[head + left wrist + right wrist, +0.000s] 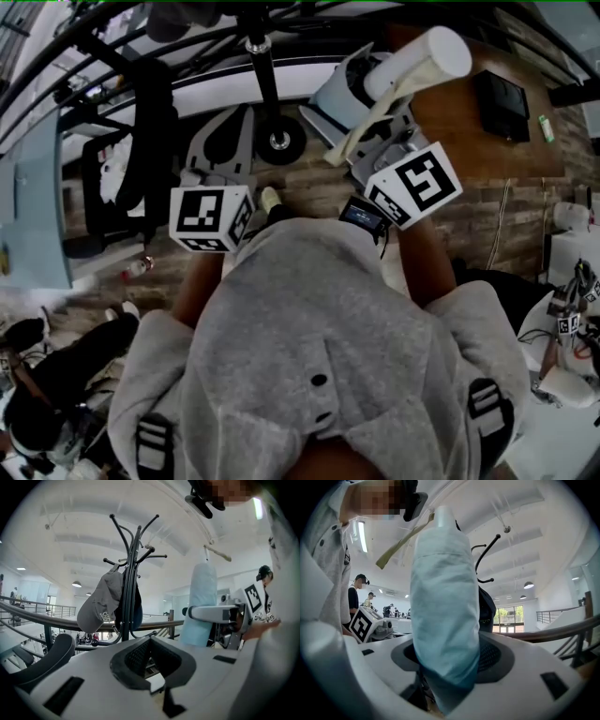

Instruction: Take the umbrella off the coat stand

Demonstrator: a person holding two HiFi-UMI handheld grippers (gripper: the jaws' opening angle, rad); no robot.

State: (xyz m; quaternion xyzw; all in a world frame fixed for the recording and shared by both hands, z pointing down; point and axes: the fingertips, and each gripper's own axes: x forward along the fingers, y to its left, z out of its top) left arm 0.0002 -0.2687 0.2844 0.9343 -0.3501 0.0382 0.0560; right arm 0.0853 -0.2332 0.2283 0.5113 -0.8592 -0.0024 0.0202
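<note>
The folded pale-blue umbrella point(412, 61) stands upright in my right gripper point(380, 117), whose jaws are shut round its lower part; a beige strap point(361, 127) dangles from it. It fills the right gripper view as the umbrella point(445, 602) in the gripper point(450, 660). The umbrella is off the black coat stand point(262, 84), which stands just left of it. In the left gripper view the coat stand point(131, 578) carries a grey cap point(98, 606) and a dark item; the umbrella point(202, 597) is to its right. My left gripper point(150, 660) is shut and holds nothing.
The stand's round base point(279, 141) rests on the wood floor. A black chair with dark clothing point(150, 131) is at left, a wooden desk point(469, 122) at right. A railing point(42, 616) runs behind the stand. A person point(265, 597) stands at far right.
</note>
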